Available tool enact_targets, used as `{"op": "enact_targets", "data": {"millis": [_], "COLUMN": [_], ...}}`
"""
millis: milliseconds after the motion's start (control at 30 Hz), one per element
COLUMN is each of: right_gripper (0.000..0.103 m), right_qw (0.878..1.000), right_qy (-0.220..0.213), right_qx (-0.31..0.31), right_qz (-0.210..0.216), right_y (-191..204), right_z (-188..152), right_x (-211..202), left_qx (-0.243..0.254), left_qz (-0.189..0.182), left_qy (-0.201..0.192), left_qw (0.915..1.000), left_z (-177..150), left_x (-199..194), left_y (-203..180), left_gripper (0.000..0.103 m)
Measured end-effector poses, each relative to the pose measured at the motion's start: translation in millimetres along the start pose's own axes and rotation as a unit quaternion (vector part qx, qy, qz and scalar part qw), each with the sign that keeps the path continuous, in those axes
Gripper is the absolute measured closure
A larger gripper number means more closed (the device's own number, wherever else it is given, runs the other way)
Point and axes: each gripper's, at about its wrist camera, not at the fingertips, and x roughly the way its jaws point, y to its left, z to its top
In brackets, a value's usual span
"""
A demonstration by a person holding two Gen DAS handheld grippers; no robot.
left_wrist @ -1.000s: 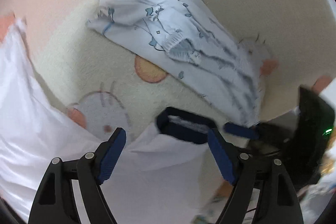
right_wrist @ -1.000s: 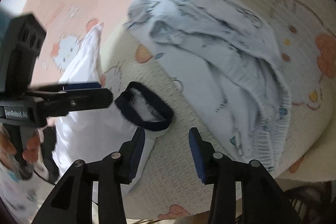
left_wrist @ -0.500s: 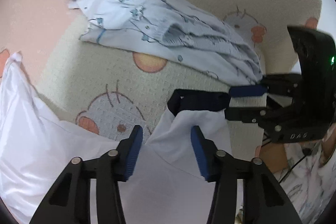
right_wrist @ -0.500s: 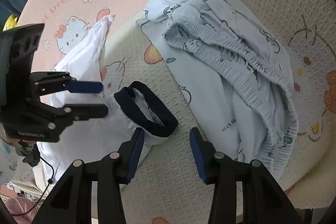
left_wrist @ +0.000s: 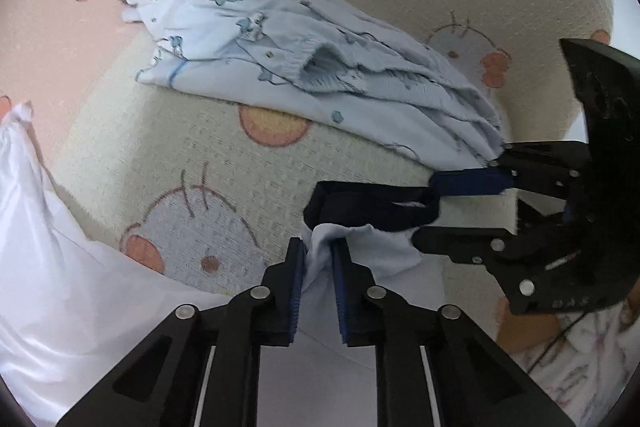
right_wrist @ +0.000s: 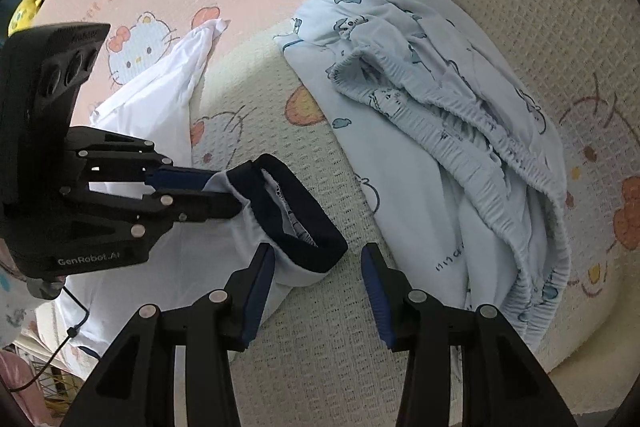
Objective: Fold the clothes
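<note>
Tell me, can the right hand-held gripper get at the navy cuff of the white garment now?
Probably yes: the right hand-held gripper is open, and the navy cuff lies just ahead of its fingers with nothing between.

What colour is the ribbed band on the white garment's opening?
Dark navy, nearly black; the ribbed band on the white garment shows best in the right wrist view.

Both cameras ride just behind their fingers, looking steeply down, close over the bedding. The left wrist view faces past its claw, with the right gripper (left_wrist: 460, 207) off to its right. The right wrist view catches the left gripper (right_wrist: 228, 193) leftward. Both share the navy cuff (left_wrist: 372, 205) and the crumpled blue pyjamas (right_wrist: 440, 115) beyond.
</note>
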Motion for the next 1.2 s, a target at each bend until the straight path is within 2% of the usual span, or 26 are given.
{"op": "enact_targets", "data": {"millis": [67,133,167,233,367,433,567,733,833,933,967,1033,1100,1133,1167,1200], "right_gripper": [0.059,0.071,0.083,0.093,0.097,0.097,0.097,0.097,0.097,0.086,0.076,0.073,0.073,0.073,0.073,0.073], "right_qw": [1.000,0.999,0.998,0.998,0.997,0.997,0.996,0.995,0.993,0.989,0.987,0.983,0.980,0.979,0.977,0.976], "right_qy": [0.000,-0.002,-0.003,-0.006,-0.017,-0.025,-0.012,-0.014,-0.015,-0.017,-0.018,-0.022,-0.024,-0.021,-0.018,-0.015], "right_qx": [-0.010,-0.024,-0.030,-0.023,0.025,0.040,0.067,0.084,0.106,0.149,0.162,0.180,0.198,0.204,0.211,0.216], "right_qz": [-0.017,-0.043,-0.055,-0.061,-0.068,-0.066,-0.058,-0.058,-0.046,-0.016,-0.008,-0.005,-0.002,0.001,0.005,0.008], "right_y": [4.7,11.5,14.8,16.0,6.4,0.2,-11.7,-13.9,-18.4,-29.8,-33.5,-40.2,-46.6,-48.8,-51.0,-52.8], "right_z": [0.1,0.5,0.9,3.0,8.2,9.5,8.6,8.9,7.5,3.6,2.1,-1.9,-5.8,-7.7,-9.6,-11.3], "right_x": [1.6,4.5,6.2,7.5,2.5,-1.7,3.1,1.9,0.1,-5.2,-7.7,-14.1,-20.0,-20.3,-20.6,-20.8], "left_qx": [0.003,0.004,0.004,-0.006,-0.015,-0.010,-0.006,-0.055,-0.066,-0.077,-0.090,-0.121,-0.152,-0.158,-0.165,-0.164], "left_qz": [0.008,0.016,0.020,0.020,0.029,0.027,0.042,0.007,-0.025,-0.071,-0.087,-0.109,-0.119,-0.116,-0.112,-0.107], "left_qy": [-0.002,-0.006,-0.007,-0.011,-0.024,-0.026,-0.020,-0.040,-0.058,-0.082,-0.088,-0.097,-0.105,-0.106,-0.107,-0.108], "left_qw": [1.0000,0.9998,0.9998,0.9997,0.9992,0.9992,0.9989,0.9977,0.9958,0.9911,0.9882,0.9818,0.9755,0.9749,0.9741,0.9747], "left_z": [2.3,4.5,5.6,9.5,18.5,23.6,29.4,32.9,34.5,37.0,38.5,37.5,27.7,22.4,17.0,13.7], "left_x": [4.1,7.8,9.9,12.0,9.8,10.1,27.1,31.5,27.0,14.8,9.8,-2.3,-22.1,-33.4,-44.8,-56.5], "left_y": [-4.0,-6.1,-6.3,-5.2,-4.8,-6.8,-10.0,1.2,1.2,3.8,6.3,11.7,25.4,37.4,49.5,56.3], "left_gripper": [0.094,0.094,0.094,0.094,0.094,0.094,0.094,0.094,0.094,0.093,0.093,0.093,0.087,0.074,0.055,0.045]}}
